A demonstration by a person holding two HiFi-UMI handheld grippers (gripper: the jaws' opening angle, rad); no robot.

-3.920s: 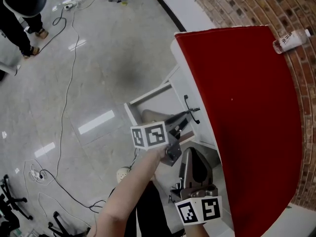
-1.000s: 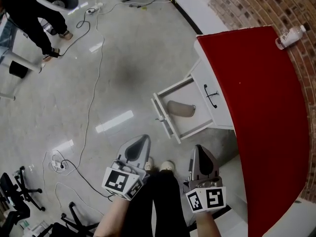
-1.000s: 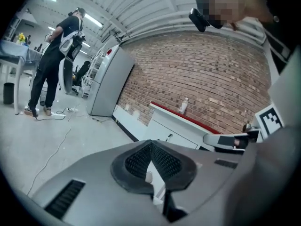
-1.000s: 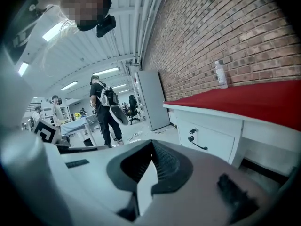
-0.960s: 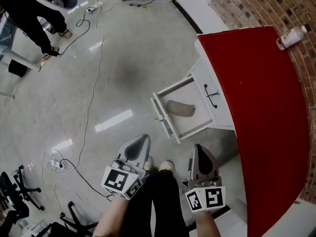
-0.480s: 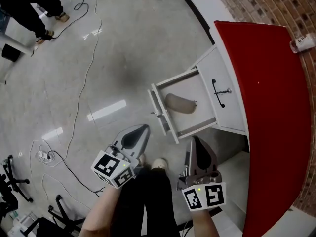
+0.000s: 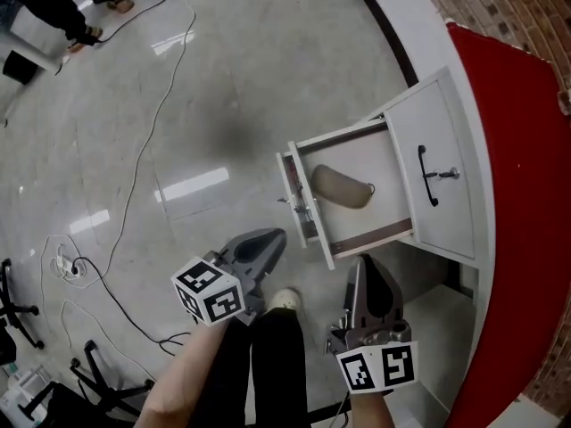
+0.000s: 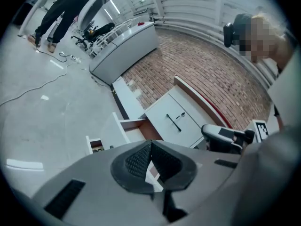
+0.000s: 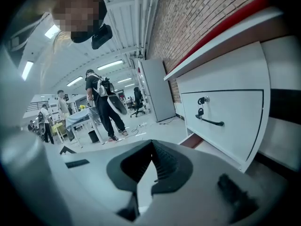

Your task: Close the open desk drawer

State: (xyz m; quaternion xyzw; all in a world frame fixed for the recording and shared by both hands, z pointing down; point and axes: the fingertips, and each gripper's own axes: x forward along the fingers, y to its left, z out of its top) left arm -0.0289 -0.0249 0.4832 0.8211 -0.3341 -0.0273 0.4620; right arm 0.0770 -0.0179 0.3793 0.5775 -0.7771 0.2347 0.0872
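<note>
- Nearest, the left gripper (image 7: 266,242) and the right gripper (image 7: 365,264) hang low on either side of the person's legs (image 7: 268,364). Each gripper view shows its own claw pressed together with nothing in it.
- Just past their tips stands the open drawer (image 7: 294,194), the lower one of the desk. It is pulled well out over the floor, with a white front and walls and a brown inner edge.
- A tan rounded object (image 7: 342,186) lies inside it.
- Over it the upper drawer front (image 7: 451,212) sits flush, with a black handle (image 7: 432,175). Beyond that is the red desk top (image 7: 531,203).
- Only the head view looks down into the drawer. The left gripper view sees it from the side and the tan object does not show there. The right gripper view shows the handle and lock close up, plus a corner of the drawer.
- Farther off, cables (image 7: 134,176) trail across the floor, and the right gripper view shows a standing person (image 9: 101,108).
</note>
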